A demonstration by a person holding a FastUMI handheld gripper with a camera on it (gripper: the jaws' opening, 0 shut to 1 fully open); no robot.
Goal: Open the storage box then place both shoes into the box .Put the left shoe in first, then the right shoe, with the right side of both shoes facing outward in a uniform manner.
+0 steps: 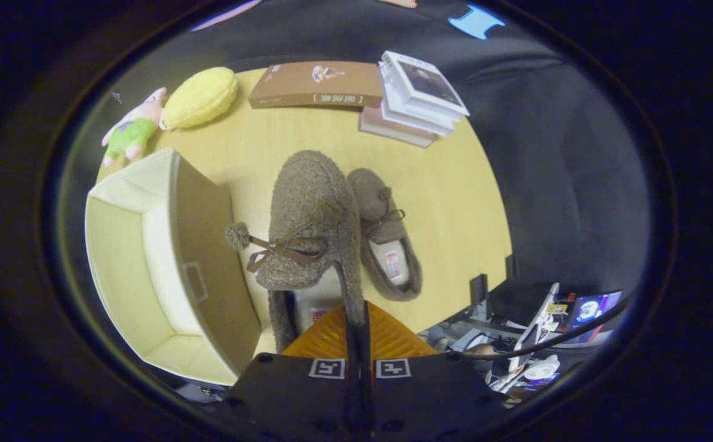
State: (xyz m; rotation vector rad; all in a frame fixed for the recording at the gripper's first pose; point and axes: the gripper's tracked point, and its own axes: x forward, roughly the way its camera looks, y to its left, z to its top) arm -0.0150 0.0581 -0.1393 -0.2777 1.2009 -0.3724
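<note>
Wooden table (307, 141), open storage box (148, 270) — nothing inside, tongs (356, 319) clenched on the left shoe (307, 227)'s side wall.

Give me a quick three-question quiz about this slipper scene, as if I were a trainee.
1. True or false: the storage box is already open.
2. What is the gripper shut on? A) the yellow cushion B) the near slipper's collar C) a book
3. Where does the other slipper lie?

Key:
1. True; its inside shows, with no shoe in it.
2. B; both fingers pinch the near slipper at its edge.
3. On the wooden table, beside the held slipper, on the side away from the box.
</note>
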